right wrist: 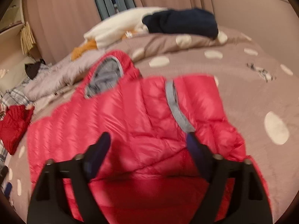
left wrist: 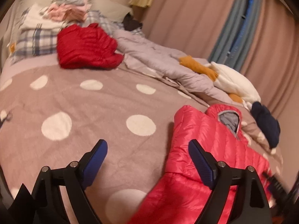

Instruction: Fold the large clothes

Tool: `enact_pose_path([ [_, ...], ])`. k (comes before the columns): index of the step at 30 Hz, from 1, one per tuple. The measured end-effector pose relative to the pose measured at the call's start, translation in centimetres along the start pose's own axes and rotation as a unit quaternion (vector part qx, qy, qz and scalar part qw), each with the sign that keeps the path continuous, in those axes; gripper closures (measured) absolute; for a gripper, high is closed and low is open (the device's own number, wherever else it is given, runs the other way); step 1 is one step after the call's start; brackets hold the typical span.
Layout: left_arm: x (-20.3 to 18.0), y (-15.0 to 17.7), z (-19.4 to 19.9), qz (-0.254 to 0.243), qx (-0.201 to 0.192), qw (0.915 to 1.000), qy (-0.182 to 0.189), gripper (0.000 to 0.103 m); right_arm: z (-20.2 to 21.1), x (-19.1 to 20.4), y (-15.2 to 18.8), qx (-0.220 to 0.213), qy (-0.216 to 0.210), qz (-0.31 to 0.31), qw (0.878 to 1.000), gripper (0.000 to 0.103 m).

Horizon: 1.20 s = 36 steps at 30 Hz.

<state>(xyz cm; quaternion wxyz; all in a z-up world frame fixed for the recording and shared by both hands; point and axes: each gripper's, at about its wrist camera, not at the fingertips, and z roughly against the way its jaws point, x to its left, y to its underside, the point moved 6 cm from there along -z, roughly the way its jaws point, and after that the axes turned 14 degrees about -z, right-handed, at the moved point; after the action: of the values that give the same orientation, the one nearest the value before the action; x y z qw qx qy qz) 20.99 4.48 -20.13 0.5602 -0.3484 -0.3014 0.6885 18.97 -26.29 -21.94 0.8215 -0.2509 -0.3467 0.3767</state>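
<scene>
Both of my grippers stand released, holding nothing. The left gripper (left wrist: 147,153) hangs over bare polka-dot bedspread (left wrist: 78,112), its blue pads wide apart; the pink down jacket (left wrist: 201,149) lies to its right, passing under the right-hand pad and running on toward the camera. The right gripper (right wrist: 147,145) hovers directly above that same pink down jacket (right wrist: 130,115), with nothing pinched between its fingers; the grey-lined hood sits ahead of it and slightly left, and the grey-trimmed front edge runs up from just ahead of its right finger.

I judge the jacket to be partly folded, one panel laid across the body, so the step in hand is picking the next grip for another fold. To do it well, I want each gripper on a separate corner of the same edge, not both crowding the middle. The left one needs to come across to the right, onto the jacket's near edge. The shell looks slick and puffy, so I would bite deep, past the seam, and take both layers or the top one will slide off. Lift low and even, carry the edge toward the hood, and lay it down flat before letting go.

Ahead and left of the left gripper, a red jacket (left wrist: 87,46) sits already bundled, well apart, with a grey garment (left wrist: 158,59) beyond.
</scene>
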Motion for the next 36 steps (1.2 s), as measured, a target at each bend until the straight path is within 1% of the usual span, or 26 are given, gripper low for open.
enact_pose_path([
  [1, 0.1, 0.0, -0.2, -0.020, 0.014, 0.9997, -0.003, 0.013, 0.8, 0.5, -0.5, -0.006, -0.008, 0.000, 1.000, 0.016],
  [2, 0.2, -0.1, -0.3, -0.037, 0.015, 0.9992, -0.003, 0.013, 1.6, 0.9, -0.9, -0.014, -0.018, -0.002, 1.000, 0.015],
  [3, 0.6, 0.0, -0.1, -0.048, 0.005, 0.9988, -0.006, 0.013, 2.7, 1.2, -1.4, -0.030, -0.032, -0.007, 0.999, 0.007],
  [4, 1.3, 0.0, 0.1, -0.038, -0.005, 0.9990, -0.024, 0.013, 3.4, 1.5, -1.8, -0.040, -0.037, -0.009, 0.998, 0.003],
  [5, 2.1, 0.0, 0.1, -0.018, -0.002, 0.9987, -0.047, 0.012, 4.0, 1.8, -2.1, -0.043, -0.030, -0.006, 0.999, 0.000],
  [6, 2.5, -0.1, 0.1, -0.008, 0.003, 0.9986, -0.053, 0.011, 4.5, 2.5, -2.6, -0.043, -0.021, 0.008, 0.999, 0.000],
  [8, 2.9, -0.7, 0.0, -0.003, 0.006, 0.9992, -0.039, 0.010, 5.1, 3.5, -3.3, -0.051, -0.029, 0.026, 0.998, 0.000],
  [9, 3.3, -1.0, 0.0, -0.001, 0.009, 0.9990, -0.044, 0.008, 5.2, 4.4, -4.1, -0.055, -0.036, 0.035, 0.997, 0.000],
  [10, 3.7, -1.1, 0.0, 0.005, 0.012, 0.9984, -0.055, 0.006, 5.0, 4.8, -4.6, -0.054, -0.034, 0.038, 0.997, 0.000],
  [11, 4.1, -1.2, 0.0, 0.012, 0.017, 0.9974, -0.069, 0.002, 4.4, 5.6, -5.5, -0.044, -0.030, 0.042, 0.998, 0.000],
  [12, 4.2, -1.2, -0.2, 0.012, 0.022, 0.9970, -0.074, 0.002, 4.0, 6.1, -6.0, -0.034, -0.034, 0.044, 0.998, 0.000],
  [14, 4.4, -1.3, -0.4, -0.001, 0.030, 0.9975, -0.064, 0.002, 2.7, 7.5, -7.2, -0.012, -0.049, 0.054, 0.997, 0.001],
  [15, 4.7, -1.3, -0.6, 0.004, 0.035, 0.9973, -0.065, 0.002, 1.8, 8.1, -8.0, -0.002, -0.047, 0.062, 0.997, 0.001],
  [16, 5.1, -1.1, -0.7, 0.019, 0.042, 0.9964, -0.071, 0.002, 0.8, 8.7, -8.9, -0.001, -0.039, 0.069, 0.997, 0.001],
  [17, 5.5, -1.2, -0.8, 0.032, 0.044, 0.9959, -0.072, 0.002, -0.1, 9.3, -9.6, -0.005, -0.034, 0.077, 0.996, 0.001],
  [19, 6.5, -1.6, -0.9, 0.066, 0.042, 0.9945, -0.069, 0.002, -1.9, 10.3, -10.8, 0.003, -0.027, 0.091, 0.995, 0.001],
  [21, 7.4, -2.2, -1.1, 0.082, 0.040, 0.9930, -0.074, 0.002, -4.9, 11.6, -12.1, 0.018, -0.016, 0.095, 0.995, 0.001],
  [23, 8.4, -2.8, -1.1, 0.094, 0.036, 0.9912, -0.086, 0.002, -8.1, 12.5, -13.3, 0.028, 0.005, 0.094, 0.995, 0.001],
  [26, 9.5, -4.0, -1.3, 0.107, 0.026, 0.9893, -0.096, 0.002, -12.2, 14.4, -14.6, 0.044, 0.006, 0.112, 0.993, 0.001],
  [29, 10.1, -4.9, -2.2, 0.115, 0.018, 0.9871, -0.109, 0.001, -18.0, 15.3, -15.5, 0.044, 0.067, 0.163, 0.983, 0.002],
  [31, 10.1, -5.3, -3.1, 0.112, 0.020, 0.9882, -0.102, 0.001, -21.1, 15.5, -15.1, 0.053, 0.078, 0.190, 0.977, 0.003],
  [32, 10.1, -5.3, -3.6, 0.112, 0.025, 0.9887, -0.096, 0.001, -22.1, 15.4, -14.7, 0.062, 0.077, 0.196, 0.976, 0.008],
  [33, 10.1, -5.3, -4.0, 0.117, 0.031, 0.9881, -0.094, 0.001, -24.0, 15.5, -13.8, 0.082, 0.075, 0.206, 0.972, 0.025],
  [34, 10.4, -5.3, -4.5, 0.133, 0.035, 0.9860, -0.094, 0.001, -25.3, 15.6, -13.4, 0.095, 0.077, 0.209, 0.970, 0.040],
  [35, 10.6, -5.3, -4.9, 0.149, 0.037, 0.9840, -0.090, 0.001, -26.2, 15.5, -13.3, 0.106, 0.074, 0.205, 0.970, 0.075],
  [36, 10.6, -5.2, -5.1, 0.160, 0.040, 0.9829, -0.082, 0.001, -27.0, 15.4, -13.1, 0.119, 0.075, 0.184, 0.973, 0.088],
])
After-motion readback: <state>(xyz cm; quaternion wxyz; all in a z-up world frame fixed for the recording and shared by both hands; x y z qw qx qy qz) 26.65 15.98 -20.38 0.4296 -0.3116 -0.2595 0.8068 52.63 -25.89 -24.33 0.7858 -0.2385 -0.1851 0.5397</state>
